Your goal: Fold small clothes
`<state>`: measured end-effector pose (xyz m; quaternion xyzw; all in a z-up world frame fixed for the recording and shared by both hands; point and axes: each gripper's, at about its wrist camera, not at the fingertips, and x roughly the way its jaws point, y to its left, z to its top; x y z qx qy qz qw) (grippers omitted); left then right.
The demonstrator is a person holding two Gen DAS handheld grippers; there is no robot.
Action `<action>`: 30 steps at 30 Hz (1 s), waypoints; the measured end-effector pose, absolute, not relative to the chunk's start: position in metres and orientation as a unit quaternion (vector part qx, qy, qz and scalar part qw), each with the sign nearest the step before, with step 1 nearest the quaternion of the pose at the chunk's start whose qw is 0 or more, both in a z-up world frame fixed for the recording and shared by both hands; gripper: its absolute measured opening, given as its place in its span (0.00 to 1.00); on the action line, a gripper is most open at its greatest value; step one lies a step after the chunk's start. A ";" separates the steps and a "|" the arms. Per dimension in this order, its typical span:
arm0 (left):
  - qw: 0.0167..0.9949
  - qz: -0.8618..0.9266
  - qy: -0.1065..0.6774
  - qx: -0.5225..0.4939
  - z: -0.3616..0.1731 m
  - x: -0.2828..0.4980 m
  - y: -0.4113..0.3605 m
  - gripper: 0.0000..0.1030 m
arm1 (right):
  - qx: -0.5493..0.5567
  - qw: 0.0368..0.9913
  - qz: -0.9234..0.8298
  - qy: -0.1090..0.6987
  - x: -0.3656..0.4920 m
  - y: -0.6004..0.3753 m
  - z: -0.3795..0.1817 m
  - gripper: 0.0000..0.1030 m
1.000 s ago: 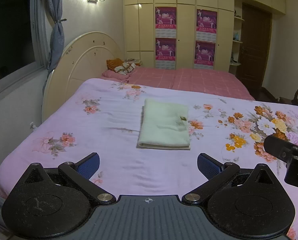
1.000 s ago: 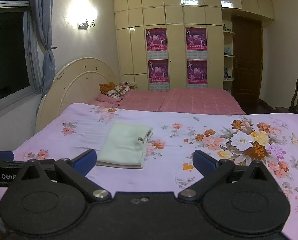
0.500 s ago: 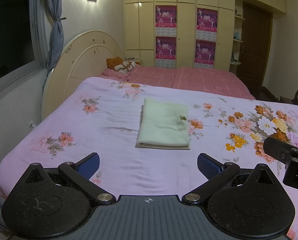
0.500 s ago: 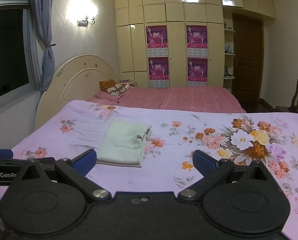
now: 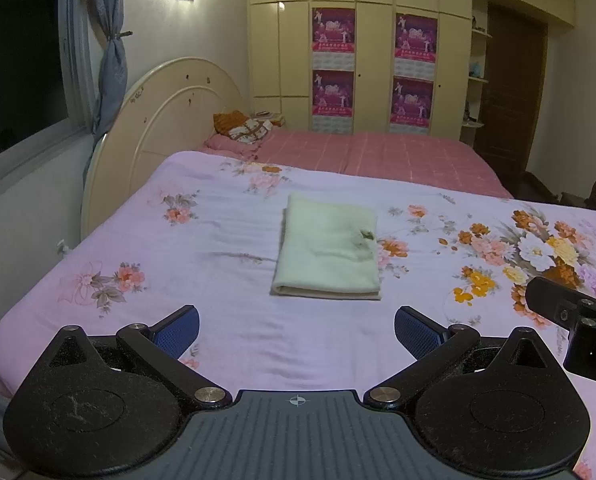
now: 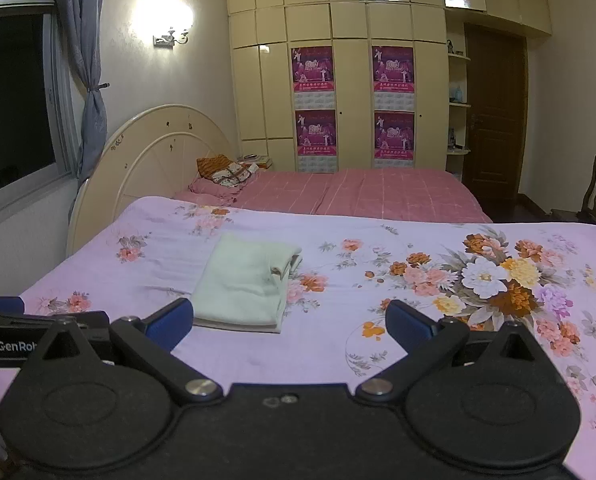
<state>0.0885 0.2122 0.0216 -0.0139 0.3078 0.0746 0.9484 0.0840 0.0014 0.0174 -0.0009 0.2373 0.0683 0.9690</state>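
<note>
A pale green garment [image 5: 327, 254] lies folded into a neat rectangle on the lilac floral bedspread [image 5: 226, 320], flat and roughly central on the near part of the bed, with a small dark mark near its right edge. The left gripper [image 5: 296, 326] hovers above the near edge of the bedspread with its 2 blue-padded fingers [image 5: 178, 330] spread wide apart, holding nothing — the garment sits well ahead of it, between the lines of the fingers but untouched. The right gripper [image 6: 290, 320] is likewise spread wide and empty; from its camera the folded garment [image 6: 246, 284] appears ahead and to the left, its near corner just behind the left blue pad [image 6: 172, 320] in the view, though not in contact. Part of the right gripper's black body [image 5: 569, 320] shows at the right edge of the left camera's view, beside the left one. Beyond the floral bedspread lies a pink checked cover [image 5: 381, 152], with a small heap of orange and patterned cloth [image 5: 242, 128] by the cream rounded headboard [image 5: 166, 120]. A cream wardrobe [image 6: 349, 80] carrying 4 magenta posters stands behind, a lit wall lamp [image 6: 170, 36] to its left.
</note>
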 end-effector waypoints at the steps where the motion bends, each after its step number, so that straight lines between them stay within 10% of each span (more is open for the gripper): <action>1: 0.948 0.075 0.308 -0.014 0.021 0.089 0.212 1.00 | 0.000 0.969 0.068 0.238 0.084 0.001 0.017 0.99; 30: 0.943 0.076 0.324 -0.022 0.005 0.113 0.224 1.00 | -0.006 0.965 0.076 0.253 0.108 0.012 0.004 0.99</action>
